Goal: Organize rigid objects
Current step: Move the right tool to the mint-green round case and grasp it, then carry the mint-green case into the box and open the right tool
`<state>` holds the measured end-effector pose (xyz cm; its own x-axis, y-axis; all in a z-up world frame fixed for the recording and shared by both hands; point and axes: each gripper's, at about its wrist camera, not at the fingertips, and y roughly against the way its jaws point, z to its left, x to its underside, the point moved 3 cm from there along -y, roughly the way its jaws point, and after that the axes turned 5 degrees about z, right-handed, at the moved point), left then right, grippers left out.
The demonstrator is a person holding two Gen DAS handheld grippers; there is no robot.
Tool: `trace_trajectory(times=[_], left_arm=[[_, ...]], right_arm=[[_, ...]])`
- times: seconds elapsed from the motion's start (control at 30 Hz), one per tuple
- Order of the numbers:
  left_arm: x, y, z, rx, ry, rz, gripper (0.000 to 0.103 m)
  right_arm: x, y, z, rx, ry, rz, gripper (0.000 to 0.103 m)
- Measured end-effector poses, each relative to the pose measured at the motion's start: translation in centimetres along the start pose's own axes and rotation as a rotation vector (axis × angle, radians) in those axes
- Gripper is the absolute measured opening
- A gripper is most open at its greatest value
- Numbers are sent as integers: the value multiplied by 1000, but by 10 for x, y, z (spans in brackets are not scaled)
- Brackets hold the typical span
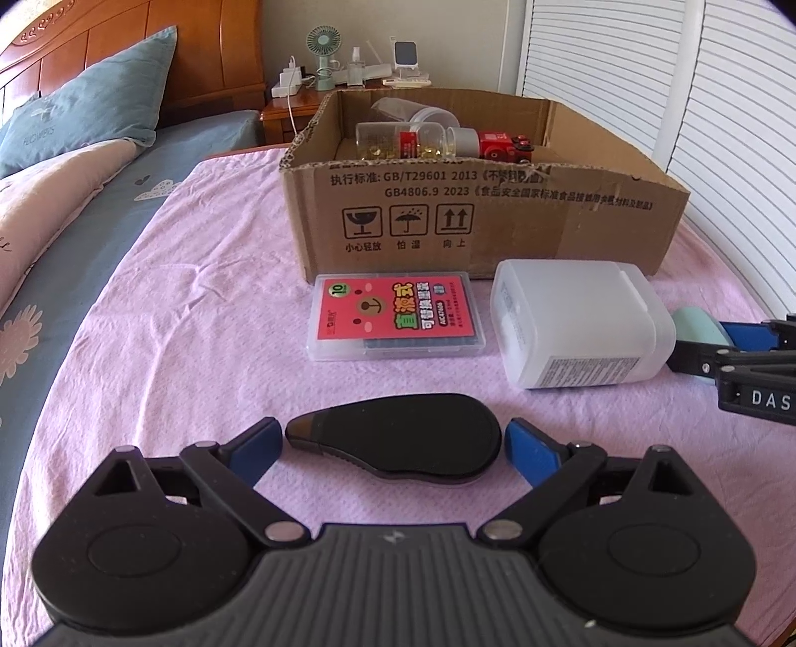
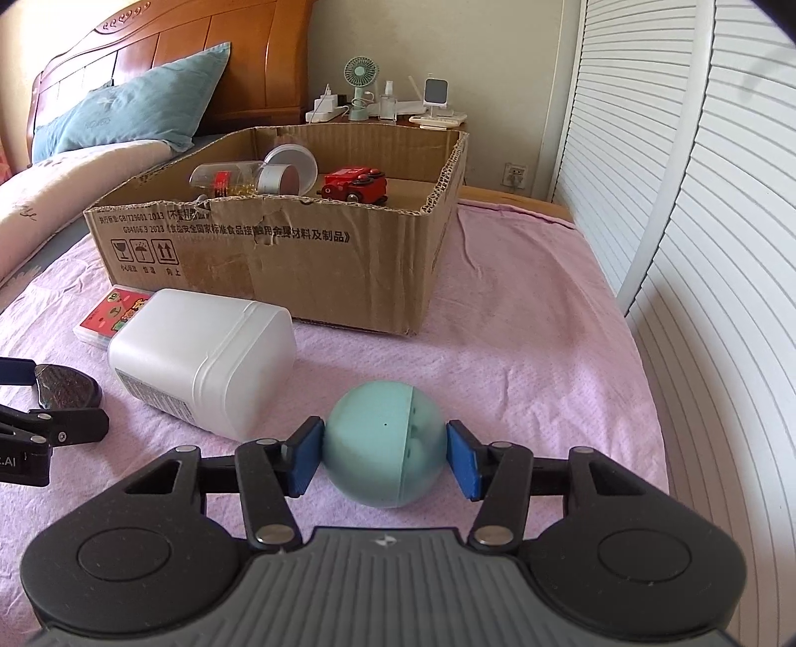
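My right gripper [image 2: 383, 455] holds the green ball [image 2: 383, 443] on the bed between its jaws, but the ball is round and may slip out when I lift it to the box [image 2: 318, 259], while my left gripper [image 1: 393, 445] stands wide around the black case [image 1: 398, 438], not yet pressing it.

bed [image 2: 522, 318] covered by pink sheet, wooden headboard [image 2: 164, 45] at far end. wooden nightstand [image 1: 288, 112] beside it against a beige wall [image 2: 497, 59]. white louvred doors [image 2: 696, 199] on the right. daylight.
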<state>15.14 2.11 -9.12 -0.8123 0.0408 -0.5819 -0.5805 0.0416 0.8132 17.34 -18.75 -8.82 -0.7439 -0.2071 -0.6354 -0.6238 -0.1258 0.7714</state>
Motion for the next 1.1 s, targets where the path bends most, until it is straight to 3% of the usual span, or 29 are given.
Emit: trace_trajectory(times=[0.17, 0.73, 1.1], left_arm=[[0, -1, 2, 37, -52, -4, 96], [-4, 0, 2, 53, -68, 9, 90], [-10, 13, 4, 94, -151, 35, 89]], right_arm=[[-2, -1, -1, -8, 3, 1, 59], [-6, -2, 2, 8, -11, 15, 58], [-6, 12, 0, -6, 13, 48, 58]])
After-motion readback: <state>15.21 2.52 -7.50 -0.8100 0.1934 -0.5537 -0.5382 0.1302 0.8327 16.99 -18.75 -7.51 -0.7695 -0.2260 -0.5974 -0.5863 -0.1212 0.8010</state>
